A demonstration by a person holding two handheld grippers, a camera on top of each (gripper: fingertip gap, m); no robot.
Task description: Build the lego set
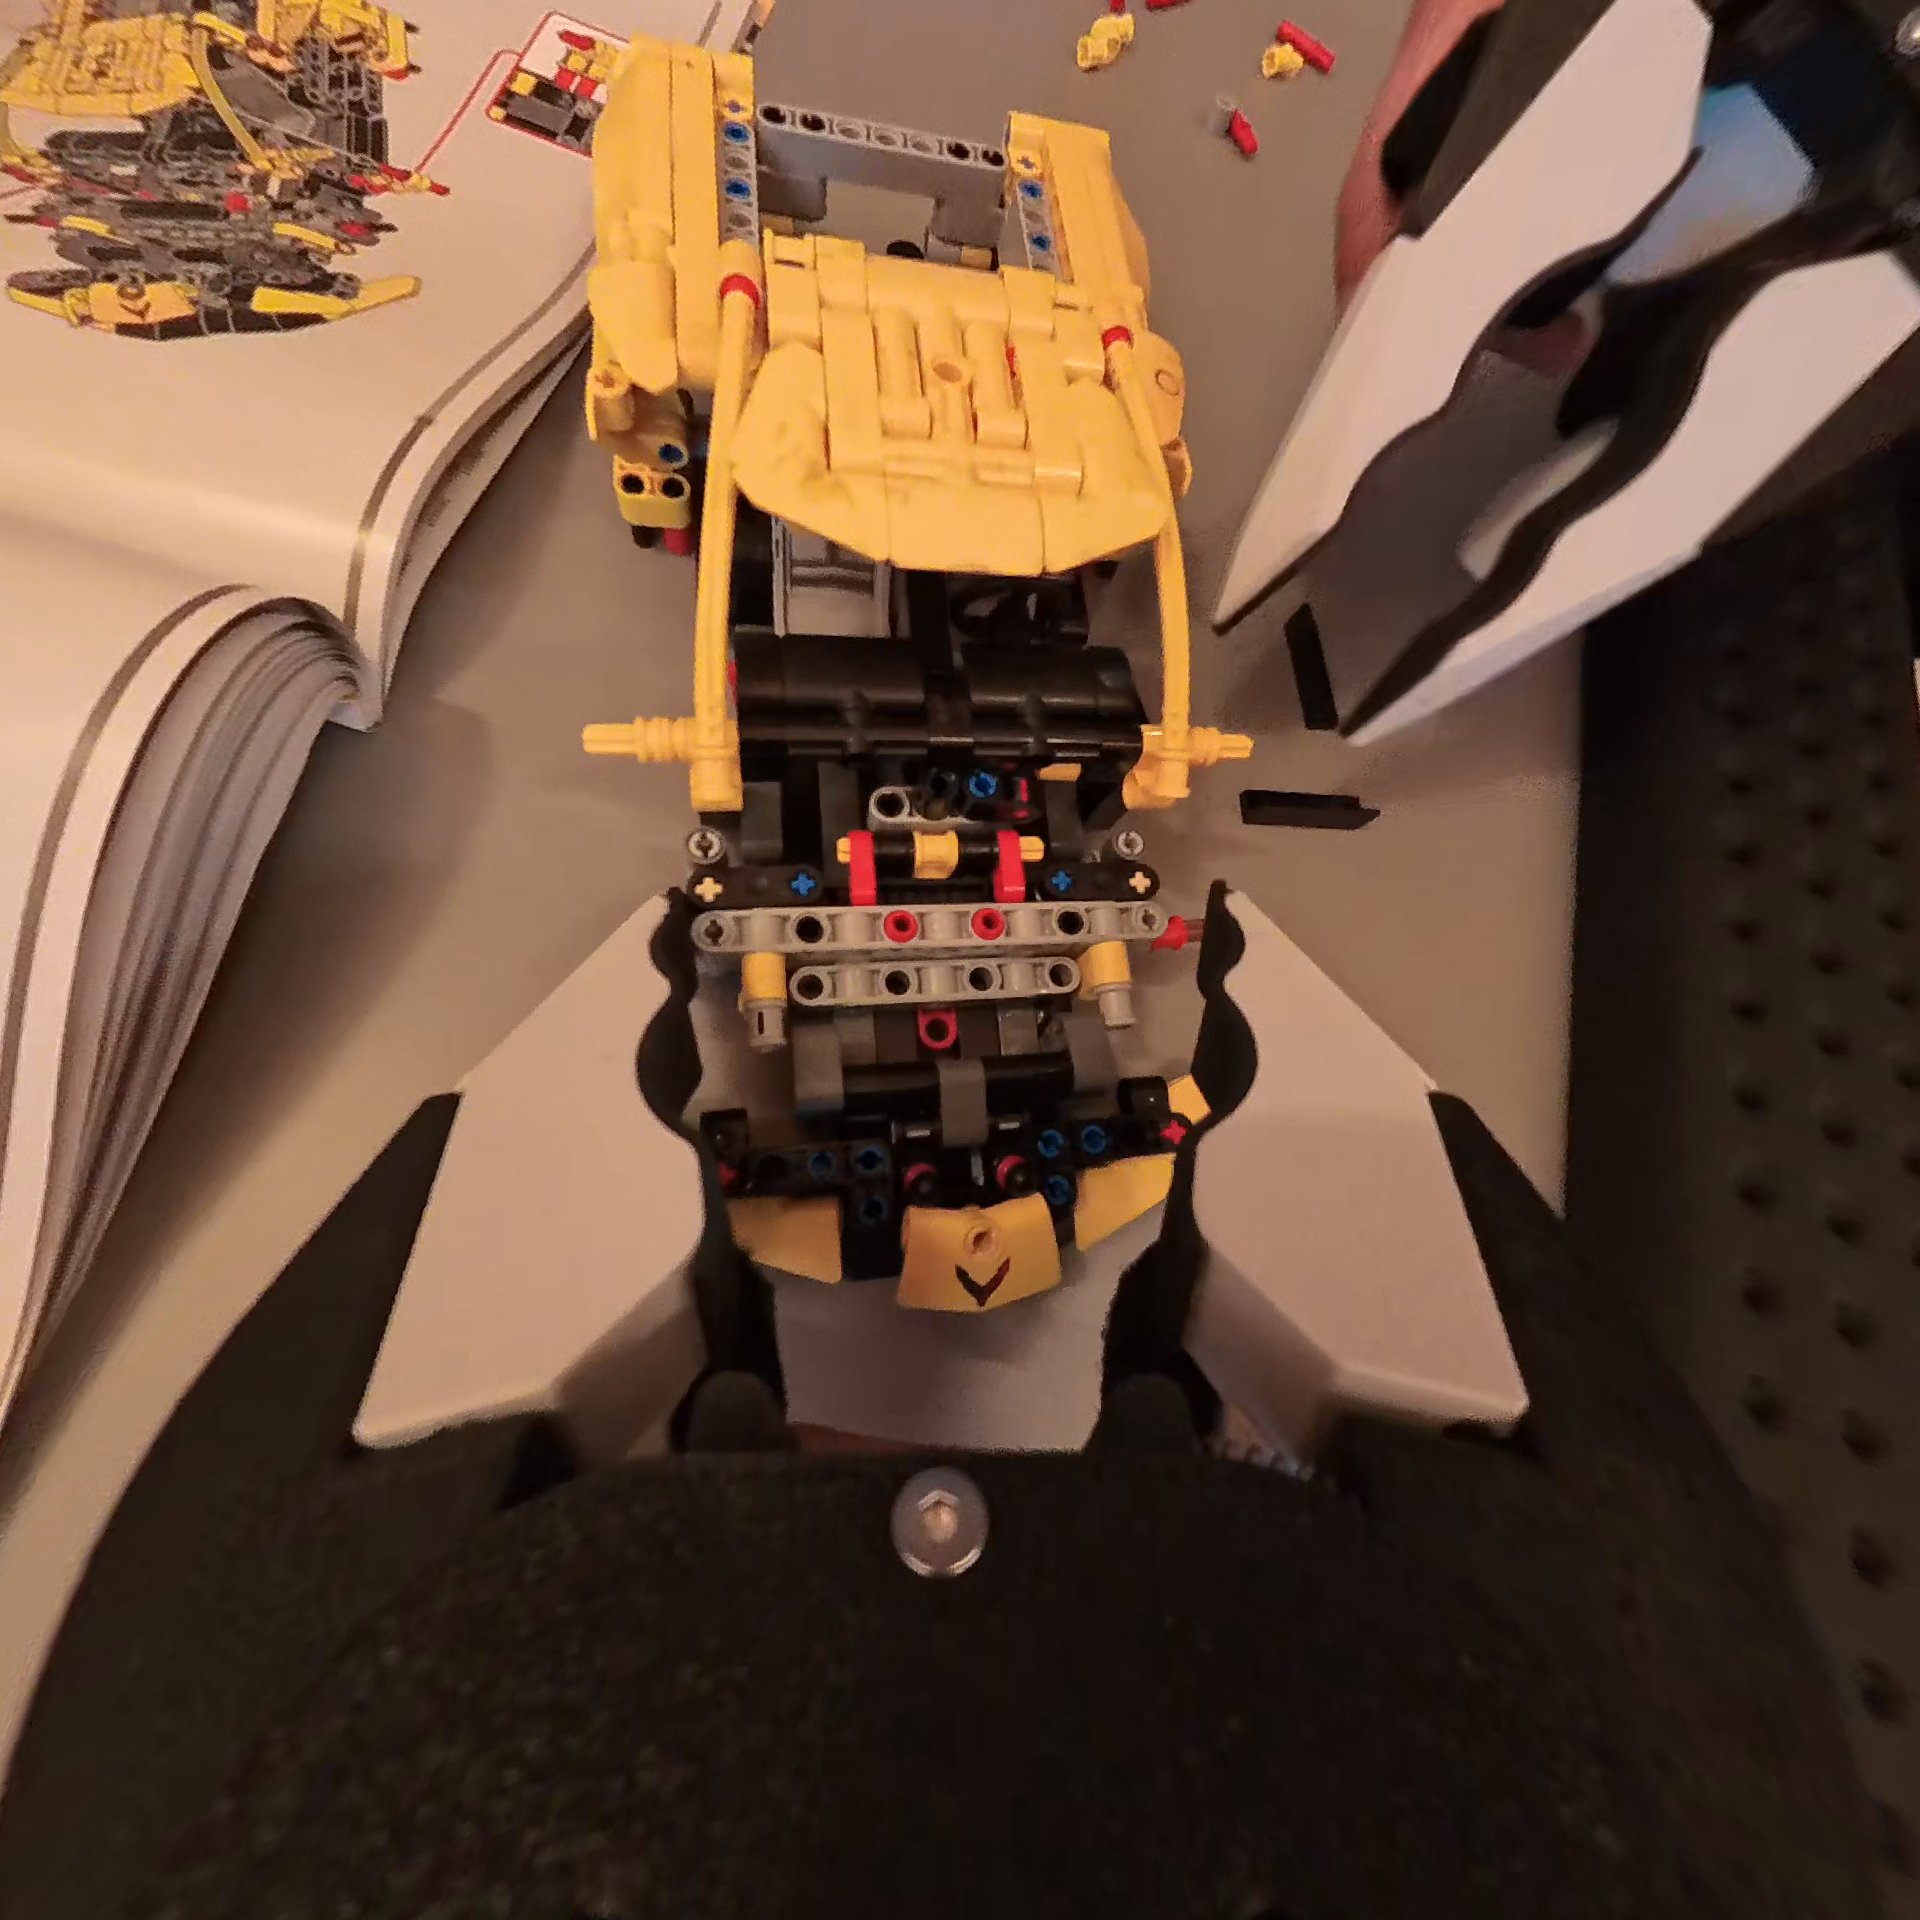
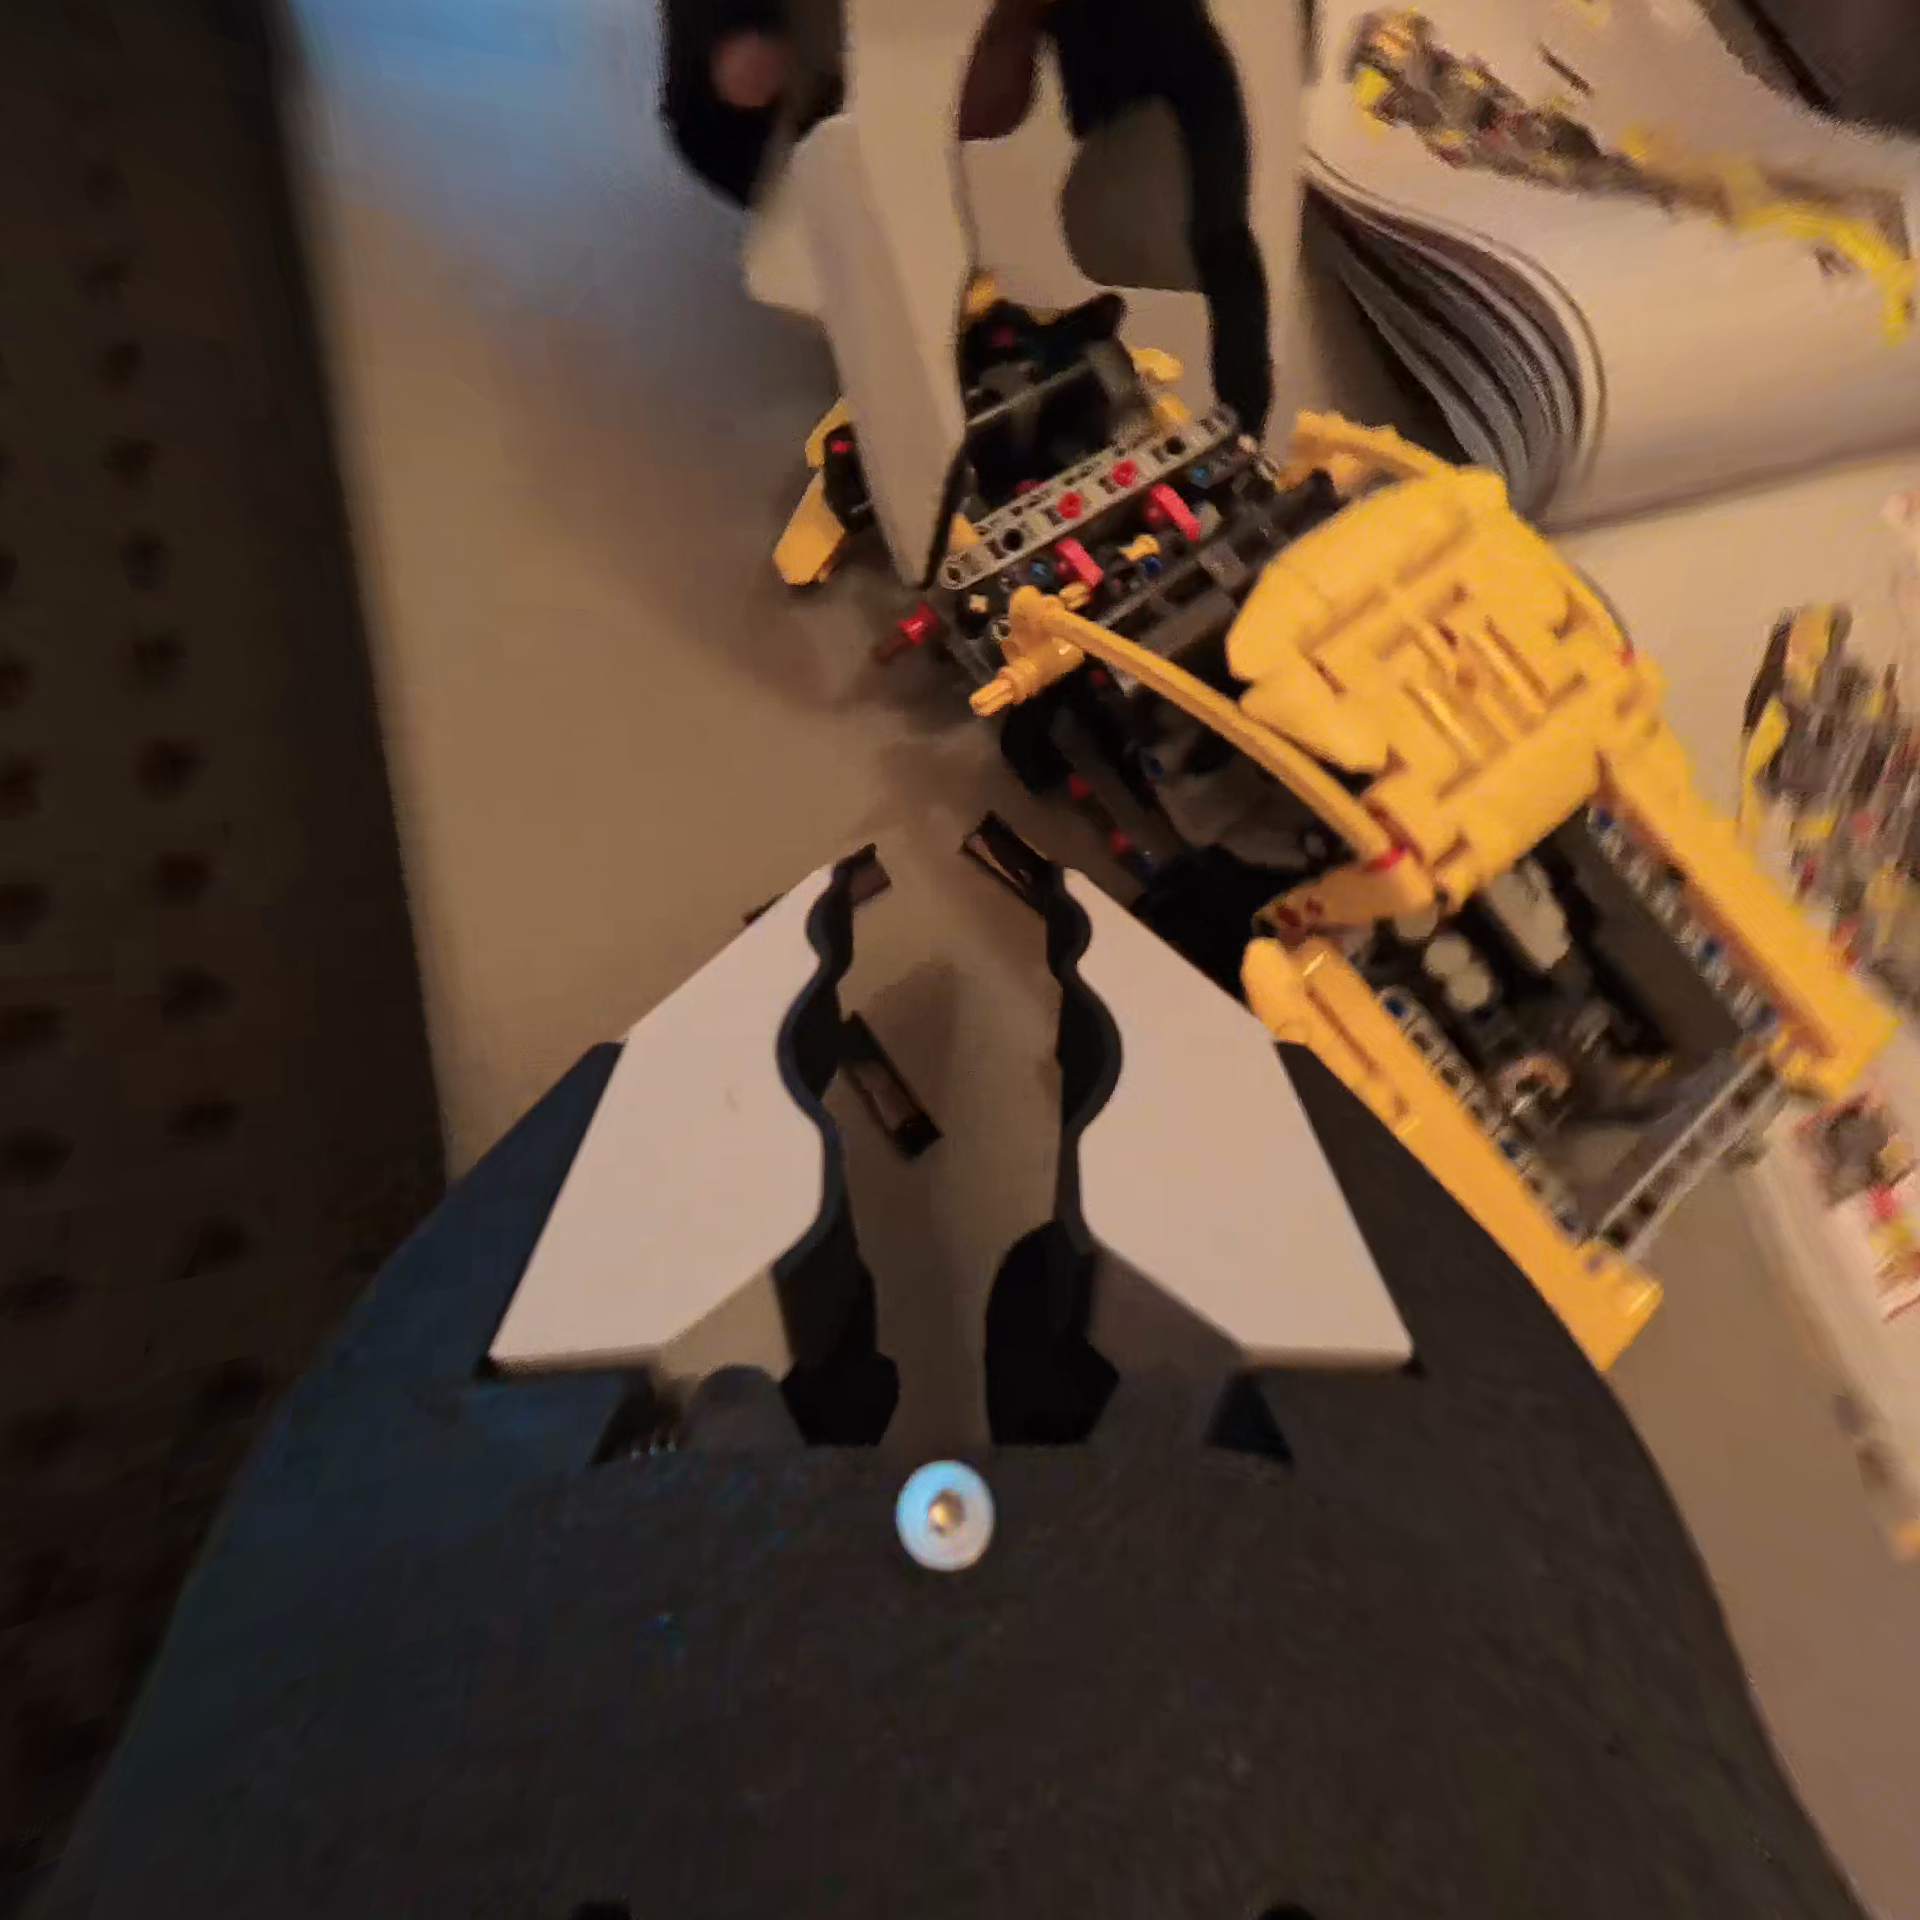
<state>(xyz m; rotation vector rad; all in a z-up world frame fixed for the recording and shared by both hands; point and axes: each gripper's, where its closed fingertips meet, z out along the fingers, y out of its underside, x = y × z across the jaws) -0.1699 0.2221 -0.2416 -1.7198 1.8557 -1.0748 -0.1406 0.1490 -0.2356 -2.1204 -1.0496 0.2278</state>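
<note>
Left gripper (image 1: 940, 925) sat closest to its own camera, fingers straddling the nose end of the yellow lego car (image 1: 935, 623). Both fingers pressed against the chassis sides at the grey beam level, so it was clamped on the car, jaws fairly wide because of the body width.

Car stood on the grey table (image 1: 499, 831). Long axis ran straight away from the left wrist camera: nose with a black chevron mark nearest, open grey rear frame farthest. In the right wrist view the same axis ran diagonally, nose at upper left, rear at lower right.

Left to right in the left wrist view: open instruction booklet (image 1: 208, 416) with printed build drawings, touching or just beside the car's rear left side; then the car; then two small black pieces (image 1: 1307, 808) on the table just right of the car; then the right gripper (image 1: 1288, 675), tips pointing down near those pieces; then a dark perforated mat (image 1: 1766, 1039). Loose red and yellow pins (image 1: 1294, 47) lay beyond the car's rear.

Right gripper (image 2: 951, 883) in its own view: jaws partly apart, narrow gap, nothing between them; black pieces (image 2: 883, 1081) lay on the table under and just past the tips. That frame was motion-blurred.

No readable brand text on the car; booklet print too small to make out.
</note>
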